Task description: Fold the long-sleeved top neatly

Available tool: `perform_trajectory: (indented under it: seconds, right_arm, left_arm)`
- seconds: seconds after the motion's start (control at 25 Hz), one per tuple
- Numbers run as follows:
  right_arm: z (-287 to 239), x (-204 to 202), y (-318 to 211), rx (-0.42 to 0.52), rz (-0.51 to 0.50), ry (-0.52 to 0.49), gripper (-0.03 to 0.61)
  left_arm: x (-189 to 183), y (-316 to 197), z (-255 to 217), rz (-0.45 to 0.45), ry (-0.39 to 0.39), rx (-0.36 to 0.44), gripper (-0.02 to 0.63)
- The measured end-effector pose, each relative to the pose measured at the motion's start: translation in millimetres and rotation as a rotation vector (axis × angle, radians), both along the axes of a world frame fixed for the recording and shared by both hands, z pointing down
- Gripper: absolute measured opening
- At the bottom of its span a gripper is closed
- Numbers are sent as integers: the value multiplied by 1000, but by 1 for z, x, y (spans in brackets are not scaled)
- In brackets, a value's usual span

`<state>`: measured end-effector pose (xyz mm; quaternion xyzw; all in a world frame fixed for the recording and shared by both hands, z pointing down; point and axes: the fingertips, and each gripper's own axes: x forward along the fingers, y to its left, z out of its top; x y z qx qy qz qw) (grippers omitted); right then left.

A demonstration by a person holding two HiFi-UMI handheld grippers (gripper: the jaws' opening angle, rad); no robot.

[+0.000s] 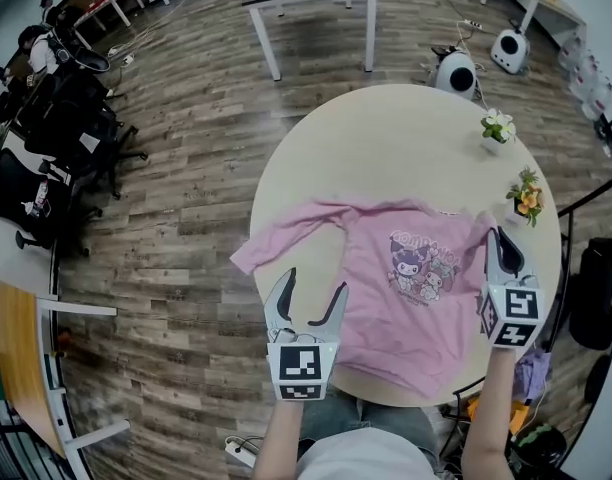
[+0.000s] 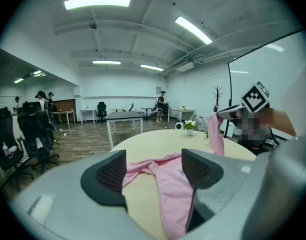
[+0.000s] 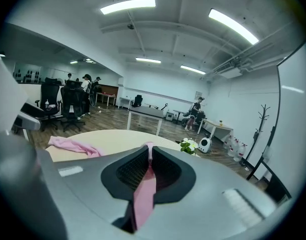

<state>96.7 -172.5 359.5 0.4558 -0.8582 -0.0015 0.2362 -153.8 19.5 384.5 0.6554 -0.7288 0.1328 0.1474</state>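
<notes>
Head view: rumpled pink top (image 1: 386, 313)

Ahead of my right claw (image 1: 498, 240), I see a small pot of white flowers (image 1: 498, 126) and, nearer, a pot of orange flowers (image 1: 527, 196), both on the round beige table (image 1: 386, 138). Black office chairs (image 1: 71, 118) stand far left of my left claw (image 1: 316, 283), on wooden plank floor (image 1: 186, 168).

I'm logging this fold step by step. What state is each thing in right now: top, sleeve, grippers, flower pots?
Pink top: unfolded, print side up, on the round table.
Outstretched sleeve: lying flat, not folded in.
Right gripper: shut on a raised pinch of the pink top.
Left gripper: open, over the top's near edge, gripping nothing.
Flower pots: upright.
</notes>
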Motion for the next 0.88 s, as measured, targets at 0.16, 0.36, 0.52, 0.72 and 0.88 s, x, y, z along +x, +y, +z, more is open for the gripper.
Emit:
perform_trajectory:
  seconds: [0.16,0.36,0.52,0.72,0.88]
  right_arm:
    - [20,-25,3,-50,-29,42,44]
    - [45,-51,5,-108,-56,75,44]
    - [68,-69,5,-162,-70,95,44]
    - [98,-91,6,-235,-76,115,46]
    - [122,-104,9,-289,-75,128,48]
  left_arm:
    - [-13,-10,8,18,18,-14,339]
    - [-23,-18,17,40,40,-30,339]
    - [-31,-24,24,51,55,-44,339]
    - [-42,-29,35,65,75,-68,339]
    - [-48,-33,45,75,85,-91,339]
